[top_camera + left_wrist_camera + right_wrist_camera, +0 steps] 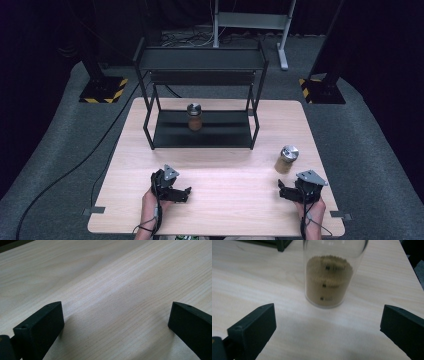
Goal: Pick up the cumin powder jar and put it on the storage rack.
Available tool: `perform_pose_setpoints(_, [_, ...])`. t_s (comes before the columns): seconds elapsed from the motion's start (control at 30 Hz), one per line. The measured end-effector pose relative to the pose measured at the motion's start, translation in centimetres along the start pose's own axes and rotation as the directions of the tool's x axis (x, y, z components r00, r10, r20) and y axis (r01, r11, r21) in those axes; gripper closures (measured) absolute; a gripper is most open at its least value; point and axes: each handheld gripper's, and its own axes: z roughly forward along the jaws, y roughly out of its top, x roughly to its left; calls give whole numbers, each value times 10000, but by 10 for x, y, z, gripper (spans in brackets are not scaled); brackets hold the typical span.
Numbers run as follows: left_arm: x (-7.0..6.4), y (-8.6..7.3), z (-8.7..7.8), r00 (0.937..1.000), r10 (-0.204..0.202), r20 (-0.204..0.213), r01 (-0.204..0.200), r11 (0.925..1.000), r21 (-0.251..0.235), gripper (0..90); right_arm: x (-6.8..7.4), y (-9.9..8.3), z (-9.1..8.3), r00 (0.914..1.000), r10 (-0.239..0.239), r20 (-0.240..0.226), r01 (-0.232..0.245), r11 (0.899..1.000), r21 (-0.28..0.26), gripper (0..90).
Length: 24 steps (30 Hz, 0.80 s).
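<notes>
Two jars [287, 159] [194, 116], two open tools [186, 193] [281, 190], one rack [202, 80]

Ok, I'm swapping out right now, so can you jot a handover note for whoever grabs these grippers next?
Left gripper: open, low over bare table, holding nothing.
Right gripper: open, aimed at the near jar, not touching it.
Near jar stands upright on the table's right side, brown powder inside, metal lid on.
A second jar stands on the black rack's lower shelf.
Probably left: grasp the near jar and shelve it.
</notes>
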Motion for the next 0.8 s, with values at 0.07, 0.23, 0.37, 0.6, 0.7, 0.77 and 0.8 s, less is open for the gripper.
perform_pose_setpoints(0.07, [0, 0, 0, 10000, 0, -2, 0, 10000, -1, 0, -2, 5, 2, 9999, -6, -106, 5, 9999, -144, 0])
perform_pose_setpoints(0.23, [0, 0, 0, 10000, 3, 0, -3, 10000, -2, 0, -4, 21, 10, 9996, -182, -202, 175, 9993, -331, 0])
perform_pose_setpoints(0.37, [0, 0, 0, 10000, -11, 2, 11, 10000, -6, 0, -6, 32, 18, 9993, -266, -273, 254, 9987, -443, 0])
perform_pose_setpoints(0.6, [0, 0, 0, 10000, -13, 2, 13, 10000, -4, 0, -9, 39, 30, 9990, -163, -413, 142, 9986, -516, 0])
perform_pose_setpoints(0.7, [0, 0, 0, 10000, -9, 2, 9, 10000, -2, 0, -11, 40, 35, 9987, -143, -481, 118, 9985, -532, 0])
perform_pose_setpoints(0.77, [0, 0, 0, 10000, -11, 2, 11, 10000, -2, 0, -11, 41, 38, 9987, -138, -481, 113, 9986, -513, 0])
perform_pose_setpoints(0.8, [0, 0, 0, 10000, -12, 2, 12, 10000, -4, 0, -11, 42, 39, 9987, -103, -494, 80, 9989, -469, 0])
